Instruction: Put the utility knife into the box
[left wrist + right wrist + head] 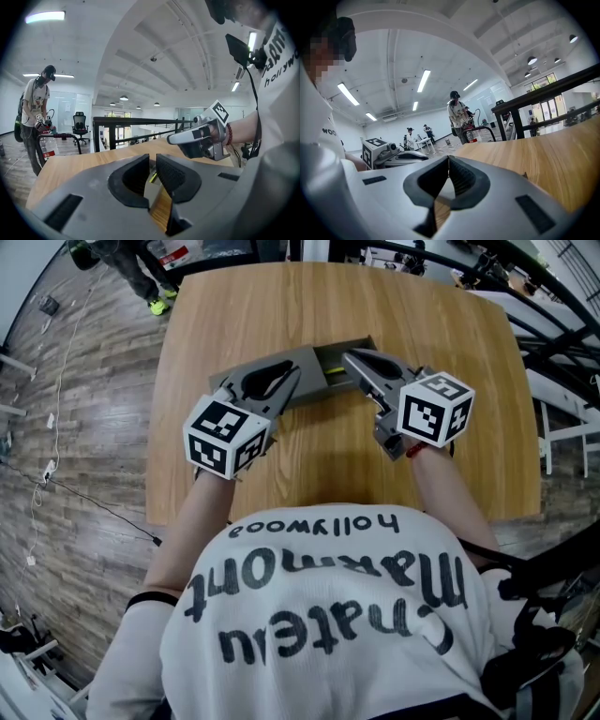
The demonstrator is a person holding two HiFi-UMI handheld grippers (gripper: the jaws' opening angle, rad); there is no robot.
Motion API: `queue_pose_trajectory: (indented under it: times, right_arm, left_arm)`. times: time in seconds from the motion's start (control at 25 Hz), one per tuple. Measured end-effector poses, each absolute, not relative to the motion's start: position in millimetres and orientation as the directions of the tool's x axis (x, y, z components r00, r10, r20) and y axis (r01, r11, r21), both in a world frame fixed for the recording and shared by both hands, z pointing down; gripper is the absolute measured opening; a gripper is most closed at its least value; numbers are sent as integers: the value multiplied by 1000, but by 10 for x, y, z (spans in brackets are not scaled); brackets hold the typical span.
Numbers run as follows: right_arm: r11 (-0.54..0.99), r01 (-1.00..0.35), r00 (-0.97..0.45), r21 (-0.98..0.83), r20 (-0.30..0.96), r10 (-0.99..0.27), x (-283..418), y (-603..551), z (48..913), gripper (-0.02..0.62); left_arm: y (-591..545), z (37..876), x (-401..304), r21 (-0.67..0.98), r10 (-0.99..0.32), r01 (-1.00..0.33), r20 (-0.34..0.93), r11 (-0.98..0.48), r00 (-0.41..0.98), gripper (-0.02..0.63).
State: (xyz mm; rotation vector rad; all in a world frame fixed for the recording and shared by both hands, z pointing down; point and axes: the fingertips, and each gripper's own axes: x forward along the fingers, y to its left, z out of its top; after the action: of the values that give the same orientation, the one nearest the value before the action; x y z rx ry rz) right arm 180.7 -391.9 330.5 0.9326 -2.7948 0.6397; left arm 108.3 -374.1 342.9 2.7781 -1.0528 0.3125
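The head view looks steeply down on the table (337, 315); both gripper views skim close over it, facing each other.

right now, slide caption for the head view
Left gripper and right gripper poised at the grey box, utility knife inside.

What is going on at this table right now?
A person holds a gripper in each hand over the wooden table. Both point at a grey box, where something yellow, probably the utility knife, already lies. The left gripper has its jaws slightly apart, the right gripper is shut; neither holds anything.
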Motion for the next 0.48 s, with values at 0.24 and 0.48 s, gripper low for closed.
queue_pose_trajectory:
  times: [0.24,0.48]
  right_arm:
    - [714,-598,-802,-364,259,-539,1820,-3907,3354,12]
    - [721,-593,-805,-359,270,-528,1808,-3892,3389,12]
  left_arm:
    - [-3732,3456,1075,73,-637,-672,255,-737,727,46]
    - [-3724,3480,1065,83,-640,-676,255,-732,725,46]
